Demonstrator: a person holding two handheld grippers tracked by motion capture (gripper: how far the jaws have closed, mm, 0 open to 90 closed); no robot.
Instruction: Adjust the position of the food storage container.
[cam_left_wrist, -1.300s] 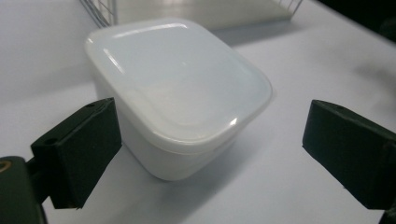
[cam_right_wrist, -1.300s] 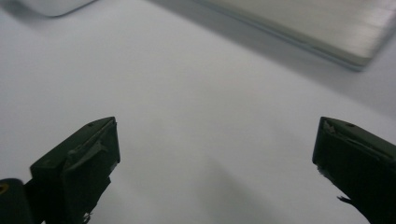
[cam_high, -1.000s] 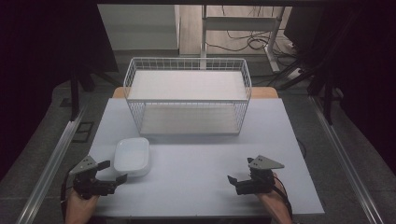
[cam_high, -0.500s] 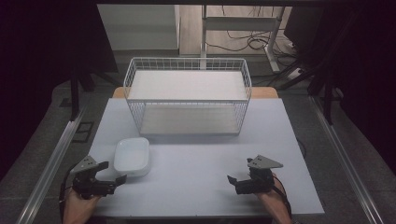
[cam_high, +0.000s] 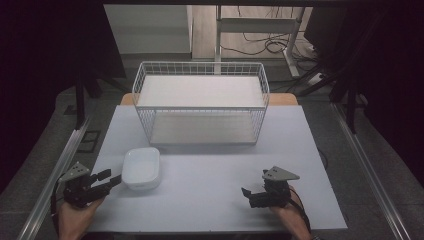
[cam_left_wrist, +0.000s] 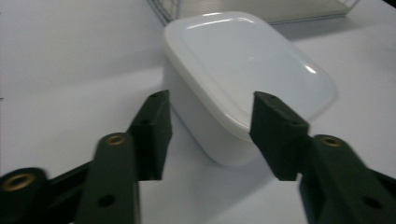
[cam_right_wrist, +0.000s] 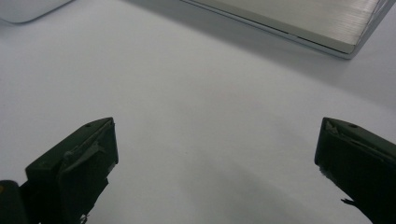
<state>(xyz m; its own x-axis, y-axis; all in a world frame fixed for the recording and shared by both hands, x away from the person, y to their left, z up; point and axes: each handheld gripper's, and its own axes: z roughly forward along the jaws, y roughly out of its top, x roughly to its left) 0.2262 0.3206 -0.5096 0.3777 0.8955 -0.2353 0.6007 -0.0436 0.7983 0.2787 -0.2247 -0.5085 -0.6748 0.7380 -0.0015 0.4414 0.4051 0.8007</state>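
In the high view, a pale grey tabletop (cam_high: 210, 195) stands in a dark room, with grey floor either side, cables behind and a metal rail along each long edge. There is one white wire basket (cam_high: 201, 102) at the far side, with nothing in it that I can make out; one white lidded container (cam_high: 141, 168); two grippers. The left gripper (cam_high: 111, 181) lies near the front left corner, its jaws at the container's near edge. The right gripper (cam_high: 248, 194) rests near the front right, well apart from both container and basket, its jaws pointing left.

In the left gripper view, the container (cam_left_wrist: 247, 88) sits just ahead of the jaws, its near corner between them. The jaws have just been closing and stand half-narrowed; whether the pads touch its walls I cannot tell. The lid is on, hiding any contents.

In the right gripper view, the jaws stand wide over bare tabletop (cam_right_wrist: 205, 116), and the basket's base (cam_right_wrist: 303, 21) lies ahead of them.
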